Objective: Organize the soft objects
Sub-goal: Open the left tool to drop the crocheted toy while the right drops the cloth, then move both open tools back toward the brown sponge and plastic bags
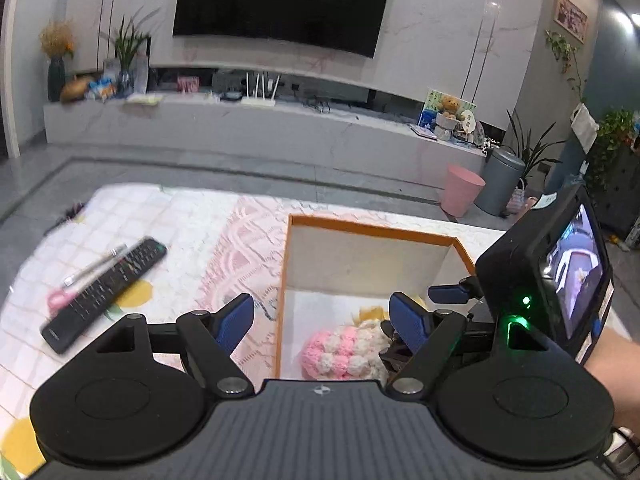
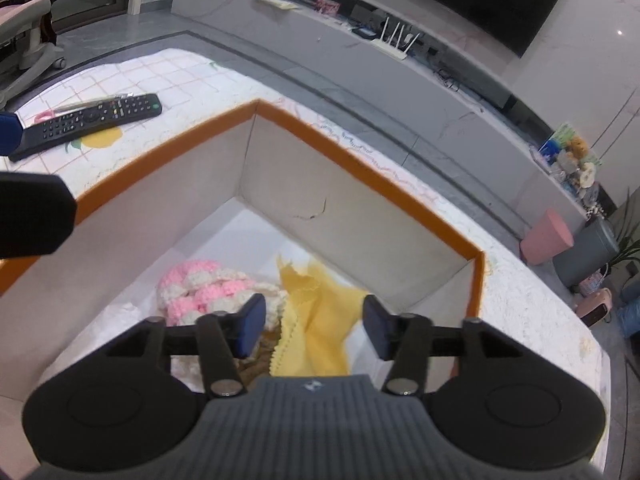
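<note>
An orange-rimmed box [image 1: 372, 229] [image 2: 360, 168] with white walls stands on the patterned table. Inside lie a pink-and-white crocheted piece [image 1: 344, 354] [image 2: 200, 292] and a yellow cloth [image 2: 320, 320] [image 1: 370, 313]. My left gripper [image 1: 324, 322] is open and empty, over the box's left wall. My right gripper [image 2: 314, 326] is open and empty, just above the yellow cloth inside the box. The right gripper's body also shows in the left wrist view [image 1: 548, 280] at the box's right side.
A black remote [image 1: 106, 294] [image 2: 88, 122], a pen [image 1: 94, 266] and pink scissors [image 1: 60, 299] lie on the table left of the box. Beyond the table are a TV bench [image 1: 256, 128], a pink bin [image 1: 462, 190] and a grey bin [image 1: 500, 182].
</note>
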{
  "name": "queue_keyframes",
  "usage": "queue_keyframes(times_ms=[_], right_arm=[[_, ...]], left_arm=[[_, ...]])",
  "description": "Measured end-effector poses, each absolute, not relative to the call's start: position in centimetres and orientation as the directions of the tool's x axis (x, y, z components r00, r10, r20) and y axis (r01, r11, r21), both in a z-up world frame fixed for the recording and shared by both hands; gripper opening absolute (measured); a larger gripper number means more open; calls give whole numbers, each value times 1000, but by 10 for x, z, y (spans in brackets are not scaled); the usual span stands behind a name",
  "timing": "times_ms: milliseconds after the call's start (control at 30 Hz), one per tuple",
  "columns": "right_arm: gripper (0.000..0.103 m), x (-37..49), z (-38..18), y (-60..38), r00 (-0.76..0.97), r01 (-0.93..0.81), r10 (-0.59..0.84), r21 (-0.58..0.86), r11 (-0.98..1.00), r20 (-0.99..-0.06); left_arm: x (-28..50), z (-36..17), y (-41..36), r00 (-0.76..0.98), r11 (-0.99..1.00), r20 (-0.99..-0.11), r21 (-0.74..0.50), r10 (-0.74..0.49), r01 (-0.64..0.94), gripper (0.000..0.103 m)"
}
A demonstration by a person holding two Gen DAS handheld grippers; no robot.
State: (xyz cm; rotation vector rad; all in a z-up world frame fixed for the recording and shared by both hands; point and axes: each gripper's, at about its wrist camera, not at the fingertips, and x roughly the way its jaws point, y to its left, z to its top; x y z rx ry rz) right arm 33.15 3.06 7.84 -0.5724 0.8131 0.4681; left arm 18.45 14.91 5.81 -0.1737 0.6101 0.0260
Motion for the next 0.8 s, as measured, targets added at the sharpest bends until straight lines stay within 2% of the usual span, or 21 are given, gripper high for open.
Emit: queue_keyframes(times_ms=[33, 67, 100, 167, 267, 467, 800], right_arm=[[56, 331, 80, 29, 599, -592, 181, -280, 756, -780], [64, 330, 83, 28, 596, -595, 195, -265, 759, -779], [79, 329, 85, 27, 599, -594, 204, -259, 762, -774], [99, 324, 89, 25, 630, -590, 220, -276, 759, -745], [100, 318, 97, 20, 683, -576, 250, -296, 762, -686], [100, 314, 110, 12, 703, -550, 230, -310, 775, -673], [100, 305, 146, -39, 760, -470, 242, -252, 846, -603]], left_arm=[[183, 60, 147, 825, 988, -565, -138, -17, -74, 90], [181, 63, 145, 829, 990, -559, -124, -11, -71, 90], [180, 66, 143, 834, 991, -551, -113, -7, -66, 91], [177, 71, 140, 844, 994, -536, -91, -1, -57, 91], [172, 78, 134, 858, 996, -513, -72, 11, -56, 92], [164, 87, 124, 881, 998, -472, -44, 23, -50, 92], [156, 99, 109, 899, 997, -435, -79, -43, 10, 92]])
